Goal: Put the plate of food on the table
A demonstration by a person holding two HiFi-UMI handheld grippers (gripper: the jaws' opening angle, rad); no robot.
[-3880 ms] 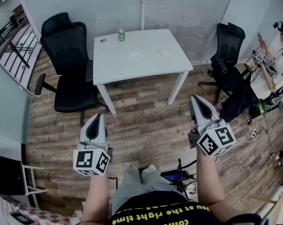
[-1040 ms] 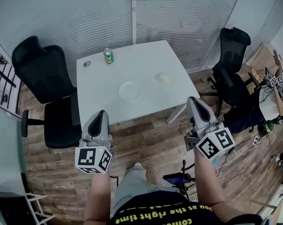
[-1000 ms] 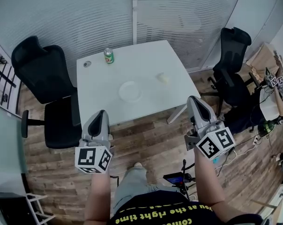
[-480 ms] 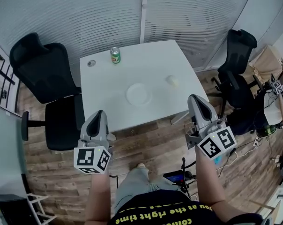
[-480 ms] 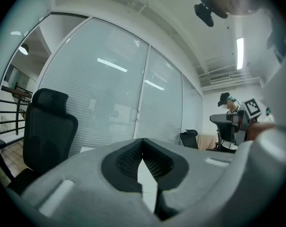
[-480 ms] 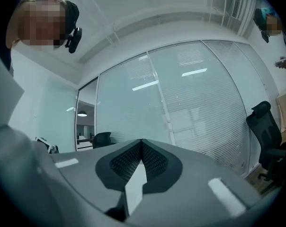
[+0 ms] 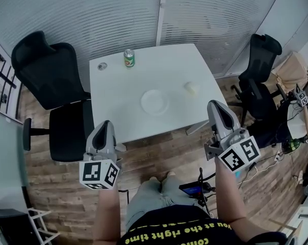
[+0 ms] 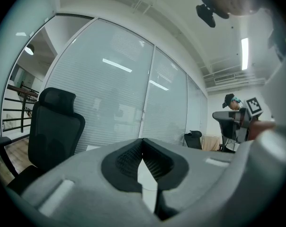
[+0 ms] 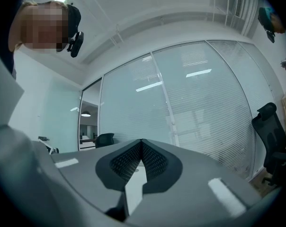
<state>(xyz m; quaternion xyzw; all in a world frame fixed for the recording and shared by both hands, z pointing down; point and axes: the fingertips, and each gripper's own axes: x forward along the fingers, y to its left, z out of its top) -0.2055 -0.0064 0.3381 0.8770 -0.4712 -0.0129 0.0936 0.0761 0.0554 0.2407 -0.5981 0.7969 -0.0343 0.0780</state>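
Head view showed the left gripper [image 7: 104, 126] and right gripper [image 7: 214, 106] clenched empty, short of the surface [image 7: 118, 98]; stepping closer (the plate [image 7: 155, 102] sat mid-surface) would ease any reach.

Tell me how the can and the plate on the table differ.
The can is green and stands upright; the plate is white and lies flat. The can sits near the far edge of the table, the plate near its middle. Both rest on its white top.

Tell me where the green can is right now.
In the head view the green can stands upright near the far edge of the white table, left of centre, beyond the white plate.
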